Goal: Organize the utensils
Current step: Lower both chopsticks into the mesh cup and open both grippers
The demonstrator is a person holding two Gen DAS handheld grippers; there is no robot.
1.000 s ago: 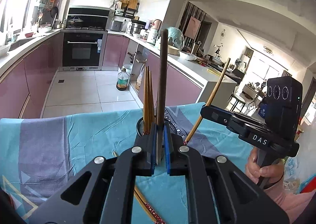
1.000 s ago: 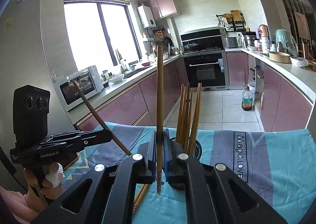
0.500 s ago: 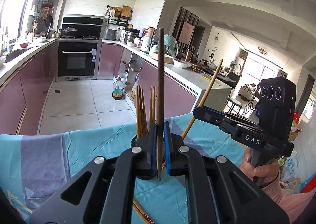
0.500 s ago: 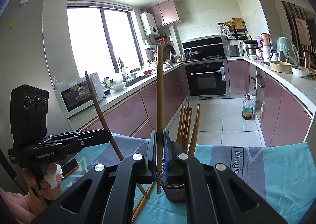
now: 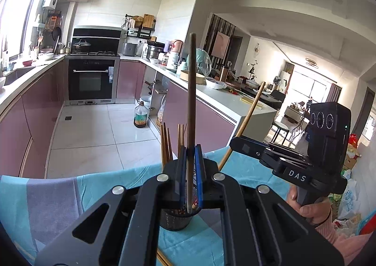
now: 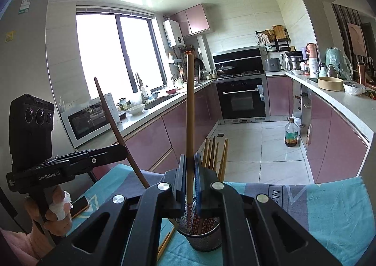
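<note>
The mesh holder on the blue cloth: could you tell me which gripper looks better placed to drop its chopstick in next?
Probably left. The left gripper holds its dark chopstick upright with the lower tip at the mesh holder mouth.

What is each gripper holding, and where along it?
Left gripper: dark chopstick, pinched near its lower end. Right gripper: lighter chopstick, pinched near its patterned lower end.

A home kitchen. Pink cabinets (image 6: 333, 134) run under white counters along both walls, with a built-in oven (image 6: 242, 99) and a hob with a lidded pot above it, a microwave (image 6: 87, 120) by the window (image 6: 115, 54), and bowls near what looks like a sink. A dining area (image 5: 270, 97) opens beyond.
</note>
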